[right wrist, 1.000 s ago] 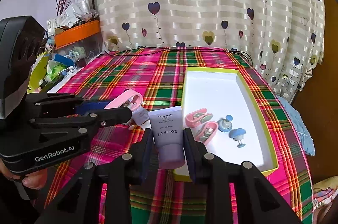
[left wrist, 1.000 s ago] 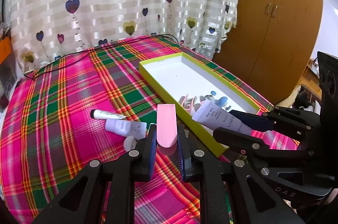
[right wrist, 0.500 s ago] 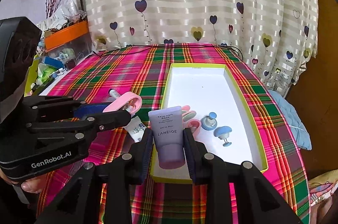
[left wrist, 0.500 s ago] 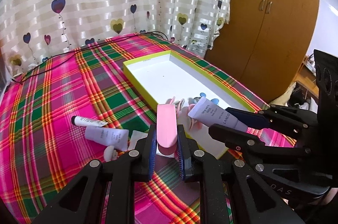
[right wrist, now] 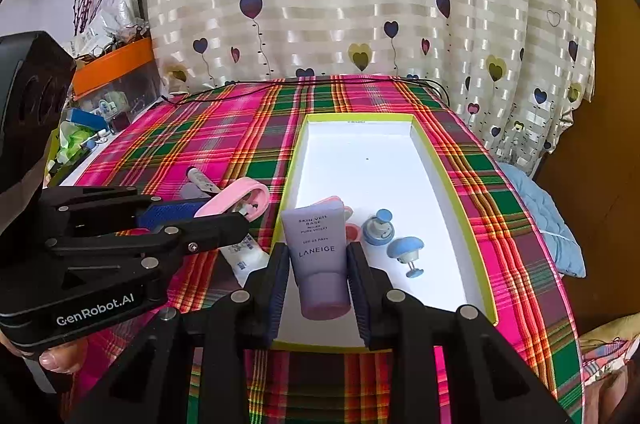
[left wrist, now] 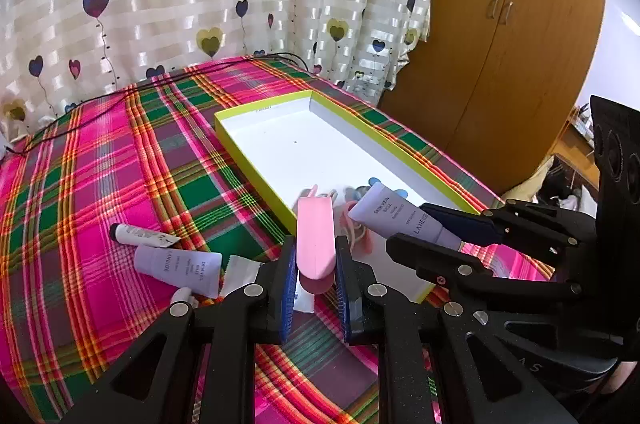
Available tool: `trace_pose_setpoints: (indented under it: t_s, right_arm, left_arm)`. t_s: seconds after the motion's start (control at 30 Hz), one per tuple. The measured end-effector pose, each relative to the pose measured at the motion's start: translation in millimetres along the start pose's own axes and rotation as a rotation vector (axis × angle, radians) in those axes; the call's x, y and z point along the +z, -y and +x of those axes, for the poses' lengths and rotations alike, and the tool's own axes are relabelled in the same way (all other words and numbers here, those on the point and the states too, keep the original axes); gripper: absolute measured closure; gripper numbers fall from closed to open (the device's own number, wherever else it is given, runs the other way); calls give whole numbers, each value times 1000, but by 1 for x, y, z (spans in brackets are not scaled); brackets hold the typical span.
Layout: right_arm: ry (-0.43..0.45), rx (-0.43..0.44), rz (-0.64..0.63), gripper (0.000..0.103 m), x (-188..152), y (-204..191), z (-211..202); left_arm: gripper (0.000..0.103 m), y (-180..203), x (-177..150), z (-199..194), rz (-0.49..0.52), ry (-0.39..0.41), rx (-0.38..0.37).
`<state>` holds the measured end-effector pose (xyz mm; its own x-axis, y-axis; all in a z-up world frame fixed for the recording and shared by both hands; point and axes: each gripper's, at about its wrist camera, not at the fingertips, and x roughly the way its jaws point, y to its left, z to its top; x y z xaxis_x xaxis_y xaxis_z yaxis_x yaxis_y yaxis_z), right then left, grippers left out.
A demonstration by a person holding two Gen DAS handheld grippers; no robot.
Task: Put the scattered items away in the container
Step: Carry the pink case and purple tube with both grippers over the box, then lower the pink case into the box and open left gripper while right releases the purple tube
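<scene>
My left gripper (left wrist: 316,246) is shut on a pink clip (left wrist: 315,224), whose tip hangs over the near left corner of the lime-rimmed white box (left wrist: 260,108). My right gripper (right wrist: 318,252) is shut on a lavender Laneige tube (right wrist: 318,244), held above the near end of the box (right wrist: 452,179). Two blue knobbed pieces (right wrist: 378,228) and pink clips (right wrist: 349,224) lie inside. On the plaid cloth left of the box lie a second lavender tube (left wrist: 178,266), a small black-capped white tube (left wrist: 140,234) and a white sachet (left wrist: 240,270).
A black cable (left wrist: 160,83) runs along the cloth's far edge below the heart-print curtain. A wooden wardrobe (left wrist: 500,43) stands to the right. Cluttered shelves with an orange bin (right wrist: 116,63) stand at the left, and a blue cloth (right wrist: 536,220) lies past the right edge.
Both grippers have moved forward toward the box with their items. The pink clip's tip now overlaps the box corner, and the held tube has come over the box's near end.
</scene>
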<state>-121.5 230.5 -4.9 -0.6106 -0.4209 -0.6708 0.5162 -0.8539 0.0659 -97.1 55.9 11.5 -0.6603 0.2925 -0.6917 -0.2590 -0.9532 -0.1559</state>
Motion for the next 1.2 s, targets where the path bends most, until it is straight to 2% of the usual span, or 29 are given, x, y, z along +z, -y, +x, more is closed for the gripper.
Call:
trace_pose_setpoints:
  t_s: [0.8,1.2]
  right_arm:
    - [-24,-52,47,73,-4,25,10]
    - [-62,-71,71,73,-8,37,20]
  left_arm:
    - [85,14,5,30,-43,-50,-57]
    - [85,18,4,47,-62,-78,-59]
